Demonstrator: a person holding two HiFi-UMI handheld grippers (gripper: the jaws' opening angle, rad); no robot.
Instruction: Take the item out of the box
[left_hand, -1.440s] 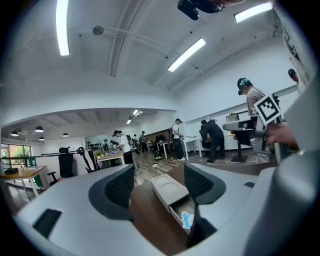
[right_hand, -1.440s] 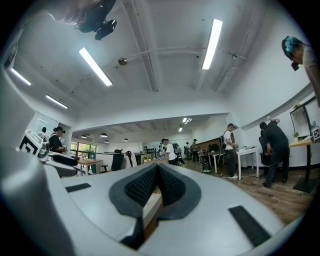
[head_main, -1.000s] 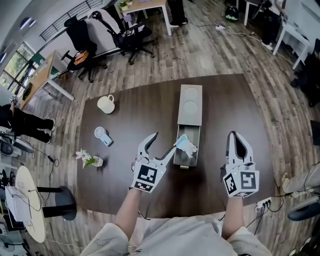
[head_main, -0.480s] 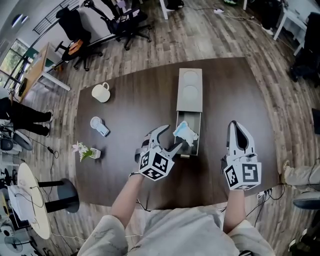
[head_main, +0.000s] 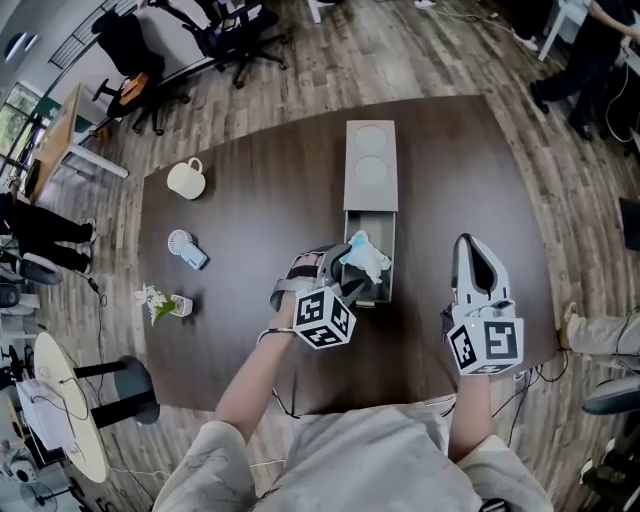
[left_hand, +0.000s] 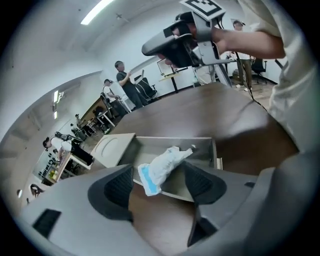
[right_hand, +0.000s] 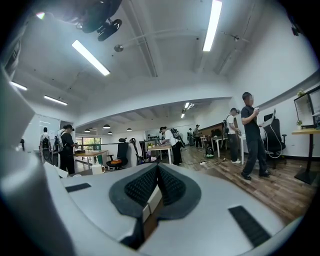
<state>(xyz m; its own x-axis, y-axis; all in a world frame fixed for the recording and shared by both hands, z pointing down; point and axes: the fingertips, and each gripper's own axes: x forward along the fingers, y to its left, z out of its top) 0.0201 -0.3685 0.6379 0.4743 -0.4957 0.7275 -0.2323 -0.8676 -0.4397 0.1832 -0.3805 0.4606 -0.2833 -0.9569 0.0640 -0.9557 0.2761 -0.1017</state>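
A long grey box (head_main: 370, 165) lies mid-table with its drawer (head_main: 388, 262) pulled out toward me. In the drawer rests a crumpled white packet with a blue end (head_main: 363, 258). My left gripper (head_main: 345, 270) is open at the drawer's near left corner. In the left gripper view the packet (left_hand: 161, 169) sits between the two dark pads (left_hand: 120, 187), over the drawer's rim (left_hand: 172, 192), and nothing squeezes it. My right gripper (head_main: 477, 272) hovers right of the box, jaws shut and empty (right_hand: 156, 186); it also shows high in the left gripper view (left_hand: 180, 42).
On the left of the dark table (head_main: 250, 210) stand a white mug (head_main: 186, 179), a small hand fan (head_main: 185, 247) and a little flower vase (head_main: 160, 300). Office chairs (head_main: 125, 50) and people stand on the wood floor beyond.
My left gripper has moved right and forward to the drawer and rolled over, so its jaws now straddle the packet. The right gripper has stayed in place.
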